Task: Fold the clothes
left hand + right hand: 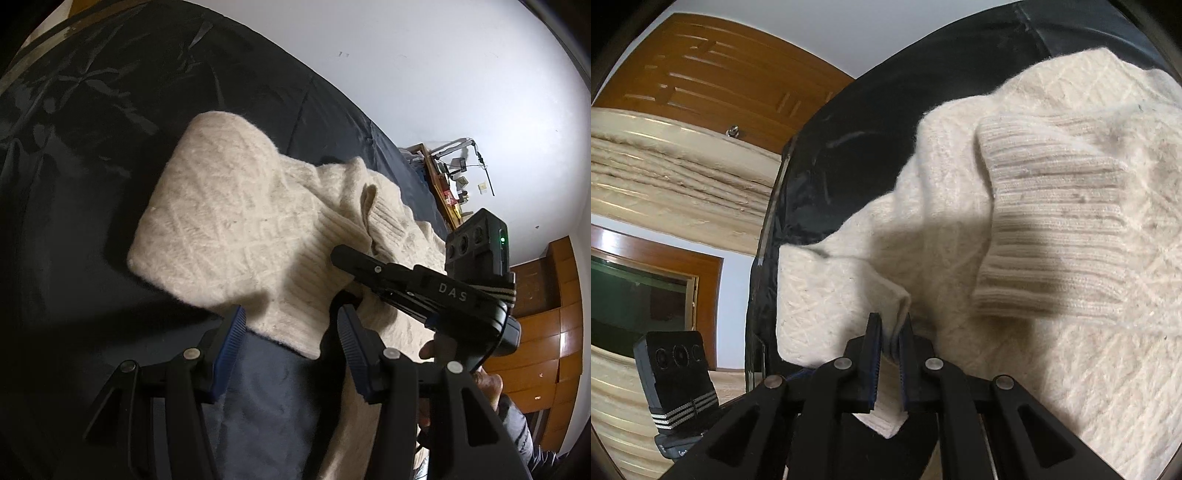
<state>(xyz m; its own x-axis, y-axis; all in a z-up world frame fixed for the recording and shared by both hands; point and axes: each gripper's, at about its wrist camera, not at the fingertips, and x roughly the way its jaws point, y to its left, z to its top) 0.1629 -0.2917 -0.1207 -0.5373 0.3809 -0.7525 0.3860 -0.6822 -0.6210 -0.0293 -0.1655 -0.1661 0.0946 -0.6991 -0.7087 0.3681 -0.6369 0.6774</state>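
Note:
A cream cable-knit sweater [236, 206] lies partly folded on a dark bedspread [92, 184]. My left gripper [291, 325] is open just above it, and the sweater's ribbed lower edge lies between the blue pads without being pressed. My right gripper [890, 328] is shut on a bunched fold of the sweater [942, 184], with a corner of knit hanging below the pads. In the left wrist view the right gripper [338, 254] reaches in from the right over the sweater. A ribbed cuff [1052, 221] lies across the knit just beyond the right gripper.
The bedspread [849, 147] runs out to the bed's edge on the left of the right wrist view. A wooden door [720, 74] and a wooden wardrobe [546, 332] stand beyond. A cluttered desk [450, 184] sits by the white wall. A person's hand [487, 384] holds the right gripper.

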